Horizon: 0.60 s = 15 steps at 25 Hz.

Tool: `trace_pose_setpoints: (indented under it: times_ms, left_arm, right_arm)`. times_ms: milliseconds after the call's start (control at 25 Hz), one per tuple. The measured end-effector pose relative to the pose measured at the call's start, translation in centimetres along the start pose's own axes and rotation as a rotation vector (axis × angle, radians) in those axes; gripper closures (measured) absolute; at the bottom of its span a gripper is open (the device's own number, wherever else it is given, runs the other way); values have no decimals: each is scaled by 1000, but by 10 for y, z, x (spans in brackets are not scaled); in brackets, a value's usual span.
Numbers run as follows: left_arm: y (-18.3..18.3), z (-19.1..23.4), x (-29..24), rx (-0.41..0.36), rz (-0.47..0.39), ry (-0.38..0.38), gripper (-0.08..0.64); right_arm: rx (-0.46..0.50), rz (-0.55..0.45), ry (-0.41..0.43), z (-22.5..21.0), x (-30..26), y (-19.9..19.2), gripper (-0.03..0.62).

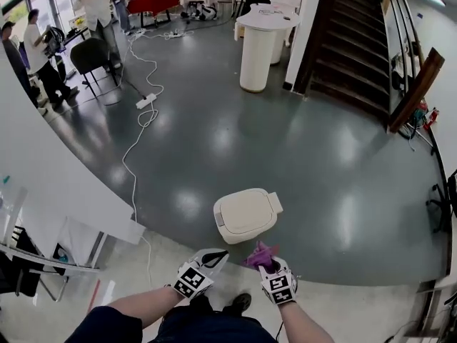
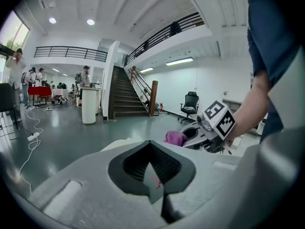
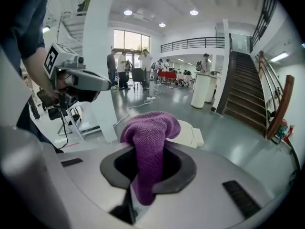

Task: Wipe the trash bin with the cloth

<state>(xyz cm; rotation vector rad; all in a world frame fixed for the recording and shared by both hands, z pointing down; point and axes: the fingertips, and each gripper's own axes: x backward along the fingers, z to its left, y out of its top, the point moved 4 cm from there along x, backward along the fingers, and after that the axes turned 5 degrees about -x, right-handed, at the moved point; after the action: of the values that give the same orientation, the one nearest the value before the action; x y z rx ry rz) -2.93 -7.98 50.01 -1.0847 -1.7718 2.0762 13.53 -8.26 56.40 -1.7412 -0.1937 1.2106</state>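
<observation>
1. Right-side jaws are clamped tight on the purple cloth [image 3: 150, 137]. The right gripper [image 3: 143, 178] has it pinched low down, and the bunched top flops over above the jaws.
2. Over to the left gripper [image 2: 153, 178]: its jaws are pressed together with nothing between them.
3. From the head view, both tools are held low in front of the person. The left gripper [image 1: 216, 257] and right gripper [image 1: 265, 264] sit near each other but apart, and the cloth [image 1: 260, 254] pokes out of the right one's tip.
4. And there's the trash bin [image 1: 246, 215]: cream, lid down, standing on the glossy grey floor [image 1: 300, 148] just ahead of the two grippers. The right gripper view has the bin [image 3: 190, 133] sitting behind the cloth.
5. Left gripper view picks up the right gripper [image 2: 187, 138] off to its side, with the cloth [image 2: 175, 138] at its tip.
6. Further out, a white cable [image 1: 136, 141] snakes across the floor, a white column [image 1: 257, 56] stands beyond, and a dark staircase [image 1: 350, 41] rises beside it.
</observation>
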Motion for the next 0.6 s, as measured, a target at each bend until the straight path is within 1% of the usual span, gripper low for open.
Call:
trace_pose_setpoints:
  times_ms: [80, 200, 320, 400, 480, 600]
  left_arm:
    - [20, -9, 7, -23, -21, -41, 569]
    - [46, -28, 21, -32, -54, -89, 569]
    - [72, -45, 37, -46, -107, -126, 569]
    - [92, -50, 48, -46, -147, -136, 569]
    - [110, -51, 59, -43, -179, -139, 569]
    - [129, -56, 72, -47, -218, -140, 569]
  right_arm:
    - [-6, -42, 6, 8, 13, 19, 522]
    - [-5, -99, 21, 23, 41, 42, 522]
    - [11, -164, 30, 38, 71, 62, 522]
    - [10, -204, 36, 45, 87, 76, 522]
    - [-11, -247, 45, 52, 103, 91, 522]
    - [-26, -304, 64, 63, 125, 107, 522]
